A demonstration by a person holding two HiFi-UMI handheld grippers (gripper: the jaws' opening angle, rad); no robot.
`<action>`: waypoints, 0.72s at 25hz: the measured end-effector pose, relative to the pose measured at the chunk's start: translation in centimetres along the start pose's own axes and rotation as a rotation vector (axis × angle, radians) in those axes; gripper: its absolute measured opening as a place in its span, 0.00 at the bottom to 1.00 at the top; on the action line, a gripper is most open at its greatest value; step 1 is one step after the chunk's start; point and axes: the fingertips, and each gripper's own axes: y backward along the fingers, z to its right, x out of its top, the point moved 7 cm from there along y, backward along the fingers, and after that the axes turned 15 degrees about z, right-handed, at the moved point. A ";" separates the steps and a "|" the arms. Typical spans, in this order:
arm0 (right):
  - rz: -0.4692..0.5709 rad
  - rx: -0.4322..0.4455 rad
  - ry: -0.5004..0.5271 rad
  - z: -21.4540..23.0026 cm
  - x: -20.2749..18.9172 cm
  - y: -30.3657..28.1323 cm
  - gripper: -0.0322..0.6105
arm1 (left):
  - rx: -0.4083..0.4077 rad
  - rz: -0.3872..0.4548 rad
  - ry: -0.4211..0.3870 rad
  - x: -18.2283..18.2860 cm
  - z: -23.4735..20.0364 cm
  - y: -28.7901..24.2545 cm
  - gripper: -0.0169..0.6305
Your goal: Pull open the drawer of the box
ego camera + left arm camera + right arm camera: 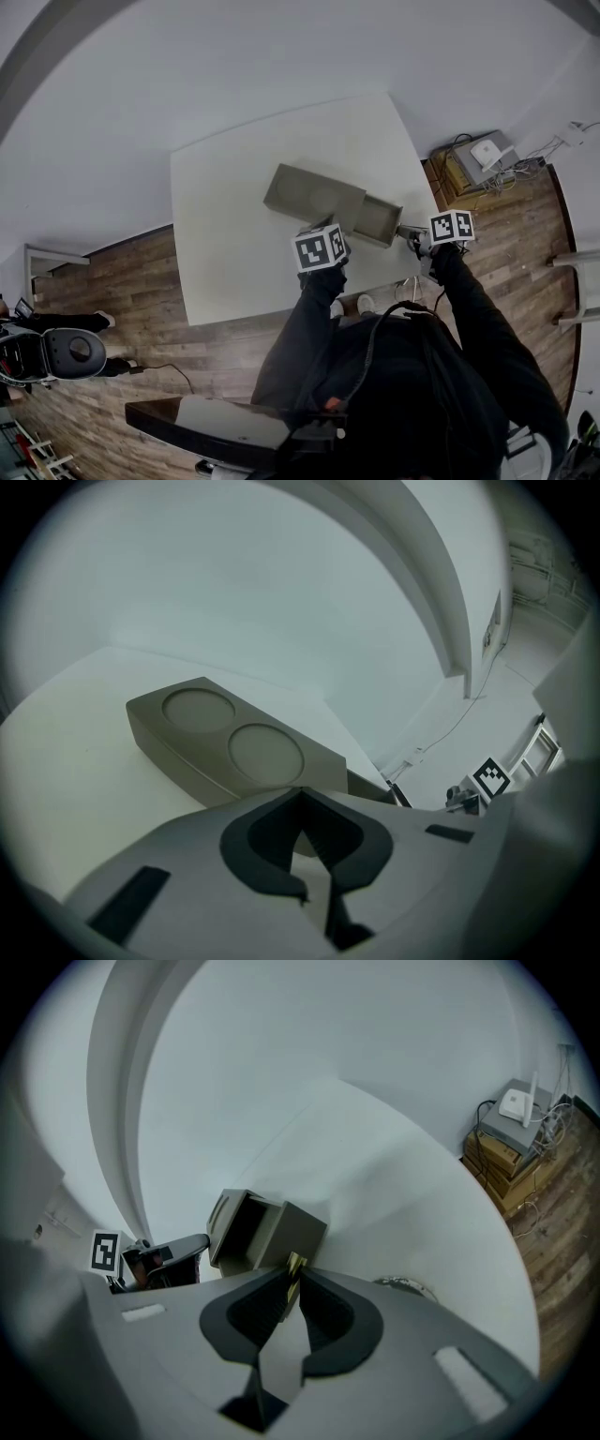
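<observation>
A grey box [314, 192] with two round recesses in its top [225, 742] lies on the white table [234, 216]. Its drawer [380, 217] stands pulled out to the right, and its hollow inside [246, 1232] shows in the right gripper view. My right gripper [412, 236] is shut on the small brass handle [294, 1265] at the drawer's front. My left gripper [328, 227] is at the box's near side, jaws shut with the tips together [300, 797] against the box's edge and nothing between them.
Stacked cardboard boxes with a white device [483, 159] and cables stand on the wooden floor to the table's right. A dark machine [56, 352] sits at the far left. A dark glossy surface [206, 422] lies beside me, low in the head view.
</observation>
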 end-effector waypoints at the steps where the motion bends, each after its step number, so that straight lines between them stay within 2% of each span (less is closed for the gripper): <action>1: 0.001 -0.001 -0.003 0.1 -0.1 0.3 0.11 | 0.000 0.001 0.001 0.0 0.0 0.1 0.02; 18: 0.012 -0.017 -0.018 1.0 -0.2 1.3 0.11 | -0.002 -0.001 0.000 0.1 0.1 0.0 0.02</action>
